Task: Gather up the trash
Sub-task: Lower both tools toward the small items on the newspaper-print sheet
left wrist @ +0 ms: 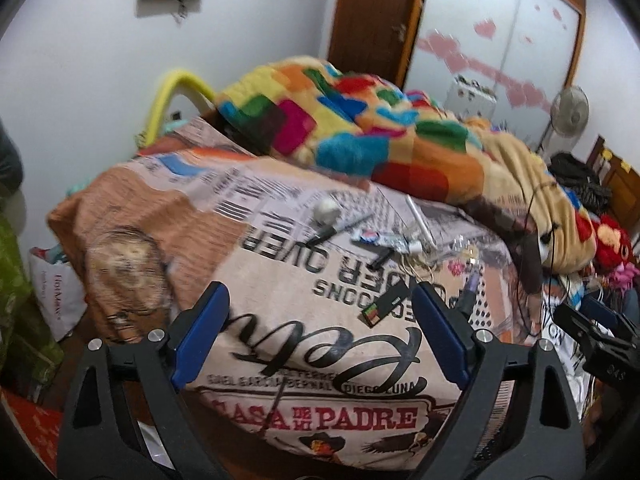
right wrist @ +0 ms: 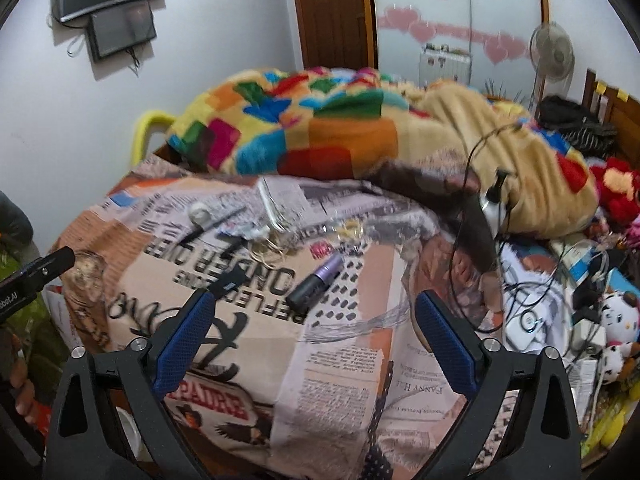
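Observation:
Small litter lies on a bed covered by a newspaper-print sheet (left wrist: 304, 344). In the left wrist view I see a crumpled white ball (left wrist: 326, 210), a flattened wrapper (left wrist: 376, 237), a black pen (left wrist: 340, 228) and a small dark packet (left wrist: 382, 307). The right wrist view shows the same ball (right wrist: 199, 212), a purple-and-black tube (right wrist: 316, 280) and a dark packet (right wrist: 231, 280). My left gripper (left wrist: 320, 312) is open and empty above the sheet, near the packet. My right gripper (right wrist: 316, 320) is open and empty, just short of the tube.
A colourful patchwork blanket (left wrist: 360, 136) is heaped at the back of the bed. Headphones and cables (right wrist: 492, 204) lie right, by plush toys (right wrist: 616, 192) and clutter. A white bag (left wrist: 56, 292) stands on the floor left. A fan (right wrist: 552, 52) and wardrobe stand behind.

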The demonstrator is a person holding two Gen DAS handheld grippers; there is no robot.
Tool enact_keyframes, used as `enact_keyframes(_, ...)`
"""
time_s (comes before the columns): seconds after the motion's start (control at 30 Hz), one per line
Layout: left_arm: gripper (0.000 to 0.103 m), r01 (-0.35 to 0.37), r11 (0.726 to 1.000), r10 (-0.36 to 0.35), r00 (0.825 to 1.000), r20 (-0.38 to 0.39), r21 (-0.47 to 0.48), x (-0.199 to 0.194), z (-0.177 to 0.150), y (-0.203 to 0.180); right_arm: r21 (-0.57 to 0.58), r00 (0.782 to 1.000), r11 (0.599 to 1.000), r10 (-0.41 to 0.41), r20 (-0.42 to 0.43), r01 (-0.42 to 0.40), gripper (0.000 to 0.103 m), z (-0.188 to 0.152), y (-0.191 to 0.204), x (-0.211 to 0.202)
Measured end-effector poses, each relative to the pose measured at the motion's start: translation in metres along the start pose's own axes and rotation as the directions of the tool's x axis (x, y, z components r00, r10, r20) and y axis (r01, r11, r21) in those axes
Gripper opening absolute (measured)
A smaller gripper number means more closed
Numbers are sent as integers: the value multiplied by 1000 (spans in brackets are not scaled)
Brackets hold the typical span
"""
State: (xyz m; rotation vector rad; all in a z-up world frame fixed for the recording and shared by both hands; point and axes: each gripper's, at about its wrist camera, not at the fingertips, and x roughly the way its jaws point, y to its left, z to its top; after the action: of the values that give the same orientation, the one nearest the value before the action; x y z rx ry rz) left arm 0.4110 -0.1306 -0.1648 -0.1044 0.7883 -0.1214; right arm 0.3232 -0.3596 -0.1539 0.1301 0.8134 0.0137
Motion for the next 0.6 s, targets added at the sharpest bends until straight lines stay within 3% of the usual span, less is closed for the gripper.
enact_keyframes(0.17,88,38,996,-33,997,-67,83,50,-4,-26,33,996,999,33,-78,-30,80,1,-11,46)
enact_keyframes(0.37,68,110,981,-82,982,-171,161,105,-11,-51,78,985,993,101,-138,-91,62,4,-12,89)
enact_keyframes(0.6,45,179,972,-129,949,-287,154,147,-18,-59,89,977,989,134,-168,-121,48,8,-3,120)
